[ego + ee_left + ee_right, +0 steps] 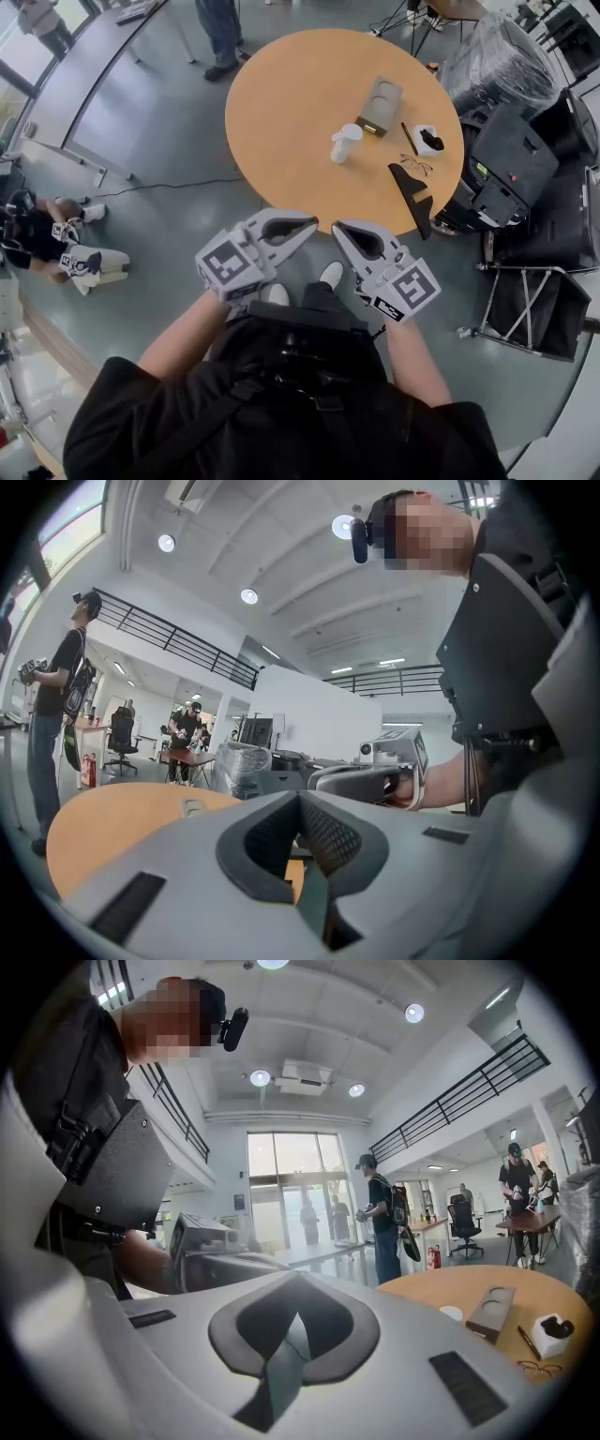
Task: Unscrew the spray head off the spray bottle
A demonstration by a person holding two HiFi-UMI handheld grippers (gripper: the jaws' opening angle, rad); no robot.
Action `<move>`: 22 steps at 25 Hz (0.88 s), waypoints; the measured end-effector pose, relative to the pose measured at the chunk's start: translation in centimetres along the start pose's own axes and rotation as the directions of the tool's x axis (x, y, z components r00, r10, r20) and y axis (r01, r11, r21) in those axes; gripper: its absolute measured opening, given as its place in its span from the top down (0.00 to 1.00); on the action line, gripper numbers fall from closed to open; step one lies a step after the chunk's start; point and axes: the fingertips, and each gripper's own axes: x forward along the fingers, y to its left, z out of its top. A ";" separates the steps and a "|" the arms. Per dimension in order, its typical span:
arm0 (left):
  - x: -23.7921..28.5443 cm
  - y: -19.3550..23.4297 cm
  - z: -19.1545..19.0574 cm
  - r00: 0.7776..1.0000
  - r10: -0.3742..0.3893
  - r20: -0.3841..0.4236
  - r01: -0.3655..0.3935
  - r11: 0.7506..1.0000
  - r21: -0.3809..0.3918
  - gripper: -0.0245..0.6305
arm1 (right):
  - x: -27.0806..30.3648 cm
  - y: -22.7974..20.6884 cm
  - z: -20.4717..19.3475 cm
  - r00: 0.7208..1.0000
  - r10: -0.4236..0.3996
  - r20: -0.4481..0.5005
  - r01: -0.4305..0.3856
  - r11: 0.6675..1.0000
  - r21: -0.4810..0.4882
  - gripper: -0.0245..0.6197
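The white spray bottle stands upright on the round wooden table, right of its middle. In the right gripper view only its white top shows over the jaw housing. Both grippers hang in front of my body, short of the table's near edge and well away from the bottle. My left gripper is shut with nothing in it. My right gripper is shut and empty too. Their tips point at each other, a small gap apart.
On the table near the bottle lie a cardboard cup carrier, a pen, a small white box, eyeglasses and a black wedge-shaped piece. Black cases and a folding cart crowd the right. A person crouches at left.
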 end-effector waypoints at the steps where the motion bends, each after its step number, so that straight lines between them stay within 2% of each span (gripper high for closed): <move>1: 0.7 0.4 0.2 1.000 0.006 0.007 -0.006 1.000 0.004 0.96 | 0.0 -0.8 0.1 1.000 0.006 0.002 -0.006 1.000 -0.002 0.95; 11: 9.0 4.0 2.8 0.998 0.046 0.031 -0.047 0.998 0.039 0.96 | -1.1 -9.0 1.8 0.997 0.079 0.015 -0.079 0.997 0.006 0.95; 16: 12.3 4.5 3.9 0.997 0.078 0.012 -0.078 0.997 0.003 0.96 | -2.4 -12.4 2.2 0.995 0.102 0.021 -0.102 0.995 0.016 0.95; 22: 15.8 5.0 4.8 0.994 0.110 0.003 -0.110 0.994 0.011 0.96 | -3.9 -15.6 2.8 0.989 0.145 0.028 -0.145 0.989 0.020 0.95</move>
